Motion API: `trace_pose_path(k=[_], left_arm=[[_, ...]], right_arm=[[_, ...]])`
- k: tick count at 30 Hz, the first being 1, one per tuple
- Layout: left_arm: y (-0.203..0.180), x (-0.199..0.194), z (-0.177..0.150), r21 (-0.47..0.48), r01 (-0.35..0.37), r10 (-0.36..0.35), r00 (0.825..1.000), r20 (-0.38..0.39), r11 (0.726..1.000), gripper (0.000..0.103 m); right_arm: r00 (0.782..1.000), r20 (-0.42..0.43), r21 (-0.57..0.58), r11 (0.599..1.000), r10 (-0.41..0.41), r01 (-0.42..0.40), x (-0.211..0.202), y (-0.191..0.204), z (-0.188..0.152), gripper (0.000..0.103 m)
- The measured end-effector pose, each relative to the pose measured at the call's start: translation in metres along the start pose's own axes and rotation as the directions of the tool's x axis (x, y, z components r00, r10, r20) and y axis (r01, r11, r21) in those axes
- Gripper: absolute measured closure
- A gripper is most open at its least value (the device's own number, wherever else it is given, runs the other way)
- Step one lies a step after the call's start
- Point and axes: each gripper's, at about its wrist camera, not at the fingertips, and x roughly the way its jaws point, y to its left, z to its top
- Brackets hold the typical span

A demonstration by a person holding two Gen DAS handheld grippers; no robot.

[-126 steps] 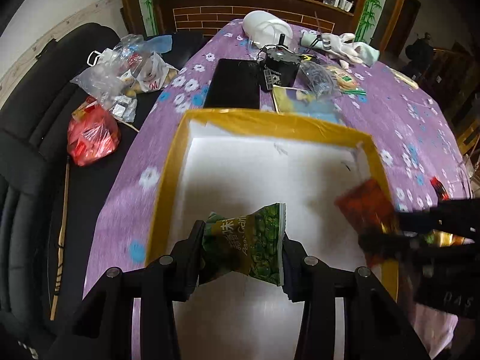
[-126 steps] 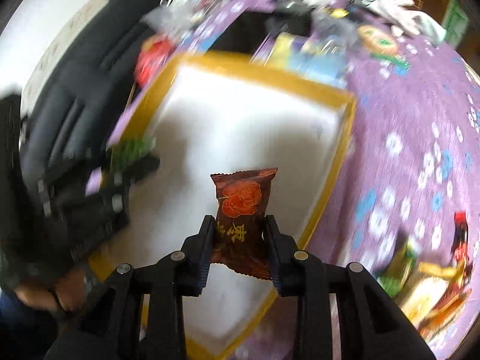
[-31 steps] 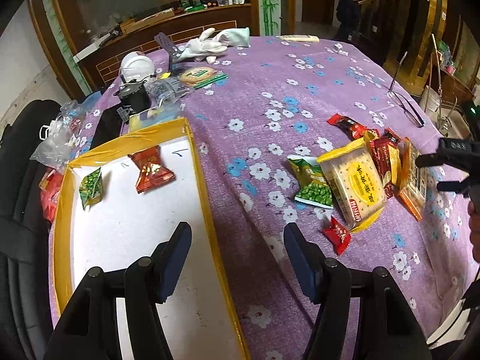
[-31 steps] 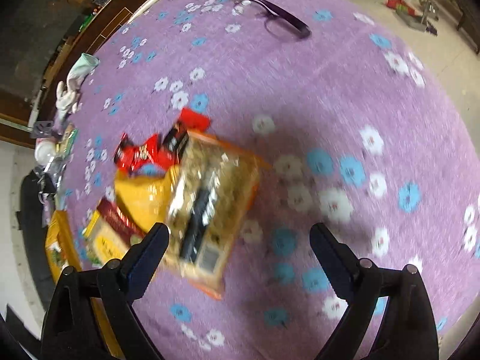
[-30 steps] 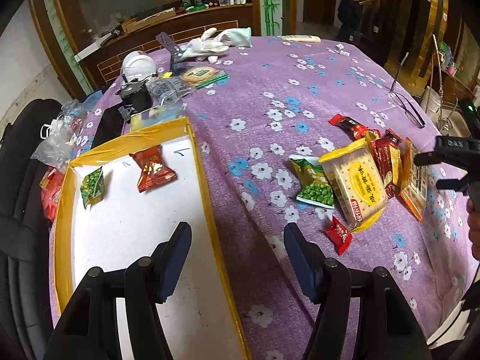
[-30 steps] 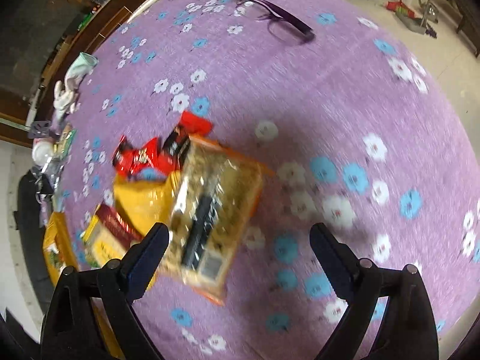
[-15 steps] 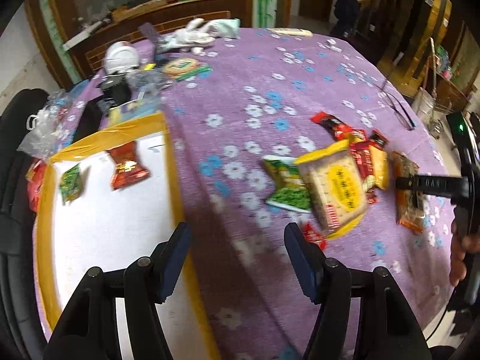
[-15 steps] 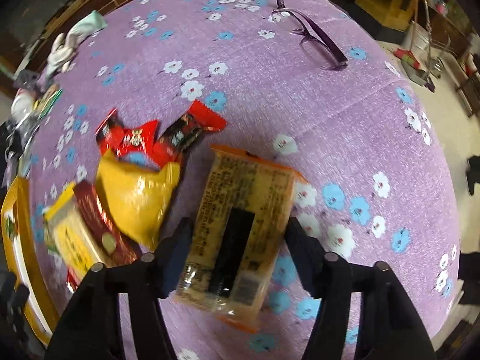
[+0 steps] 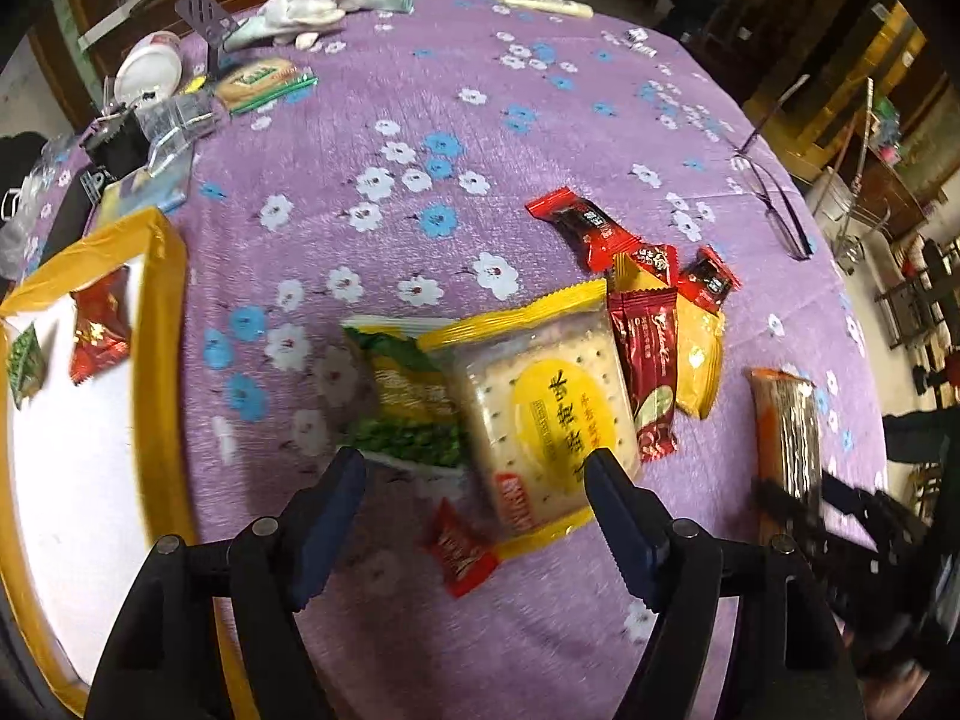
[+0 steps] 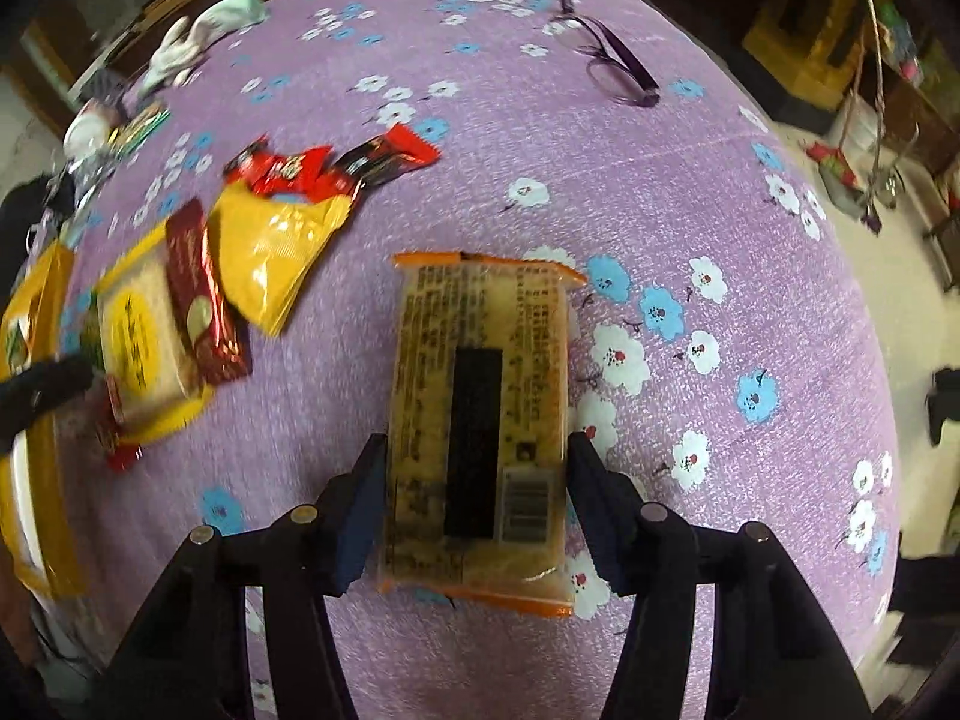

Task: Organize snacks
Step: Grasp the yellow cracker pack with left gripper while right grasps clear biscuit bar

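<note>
My left gripper [image 9: 474,468] hovers over the snack pile with its jaws opening and nothing pressed between them. Below it lie a yellow cracker packet [image 9: 540,414], a green pea packet [image 9: 408,402] and a small red packet [image 9: 459,549]. More red and yellow packets [image 9: 654,324] lie just beyond. My right gripper [image 10: 474,456] is shut on an orange-edged biscuit packet [image 10: 480,396] that rests on the purple flowered tablecloth [image 10: 690,210]; its pads press both long sides. At the left, the yellow-rimmed box [image 9: 165,360] holds a red packet [image 9: 99,330] and a green packet [image 9: 24,360].
Spectacles [image 9: 774,204] lie near the table's right edge. White gloves [image 9: 324,6], a white bowl [image 9: 147,66], a round biscuit pack [image 9: 264,81] and a black device [image 9: 117,141] crowd the far left corner. The floor drops away beyond the right edge.
My left gripper has swung from over the box to over the snack pile, and its jaws have widened. My right gripper has rolled, come down and shut on the orange-edged packet.
</note>
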Motion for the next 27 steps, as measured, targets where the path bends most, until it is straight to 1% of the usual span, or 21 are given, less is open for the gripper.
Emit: trace_pose_path(k=[5,7,11,13,16,18,19,20,21,23,24,25,27], left_arm=[[-0.009,0.012,0.005,-0.026,-0.04,0.039,0.999,-0.006,0.999,0.022],[-0.014,0.015,0.008,-0.032,-0.062,0.062,0.998,0.001,0.998,0.017],[-0.024,0.022,0.016,-0.043,-0.08,0.081,0.997,0.003,0.996,0.013],[-0.031,0.027,0.018,-0.028,-0.119,0.119,0.993,0.001,0.992,0.006],[-0.032,0.034,0.02,-0.028,-0.159,0.16,0.987,0.018,0.987,0.0],[-0.031,0.041,0.021,-0.03,-0.185,0.185,0.982,0.027,0.982,0.0],[-0.029,0.047,0.021,-0.019,-0.192,0.193,0.981,0.012,0.981,0.0],[-0.027,0.052,0.021,-0.014,-0.189,0.188,0.982,-0.019,0.982,0.0],[-0.024,0.054,0.019,-0.022,-0.182,0.181,0.983,-0.03,0.983,0.001],[-0.022,0.049,0.013,-0.028,-0.179,0.178,0.984,-0.019,0.983,0.008],[-0.023,0.046,0.01,-0.016,-0.178,0.177,0.984,-0.013,0.984,0.016],[-0.026,0.042,0.006,0.003,-0.184,0.184,0.983,-0.011,0.983,0.02],[-0.031,0.037,-0.004,0.043,-0.21,0.211,0.977,-0.015,0.977,0.021]], right_arm=[[0.999,0.007,-0.015,0.999,0.039,-0.038,-0.001,-0.007,-0.002,0.045],[0.999,0.011,-0.036,0.999,0.042,-0.041,-0.001,-0.005,-0.001,0.045],[0.998,0.015,-0.067,0.996,0.064,-0.063,0.0,-0.004,-0.002,0.044],[0.996,0.017,-0.078,0.994,0.083,-0.081,-0.001,-0.006,-0.002,0.044],[0.993,0.017,-0.086,0.99,0.115,-0.113,-0.002,-0.011,-0.003,0.044],[0.991,0.019,-0.092,0.987,0.136,-0.134,-0.002,-0.013,-0.004,0.044],[0.989,0.019,-0.096,0.985,0.144,-0.141,-0.002,-0.014,-0.003,0.044],[0.988,0.02,-0.1,0.984,0.15,-0.148,-0.002,-0.014,-0.004,0.044],[0.987,0.022,-0.104,0.982,0.158,-0.155,-0.003,-0.015,-0.004,0.044],[0.985,0.027,-0.114,0.98,0.168,-0.164,-0.003,-0.016,-0.005,0.044],[0.985,0.029,-0.12,0.979,0.172,-0.167,-0.004,-0.016,-0.005,0.044],[0.984,0.031,-0.123,0.978,0.174,-0.169,-0.004,-0.016,-0.005,0.044],[0.984,0.035,-0.13,0.977,0.177,-0.172,-0.004,-0.017,-0.006,0.044]])
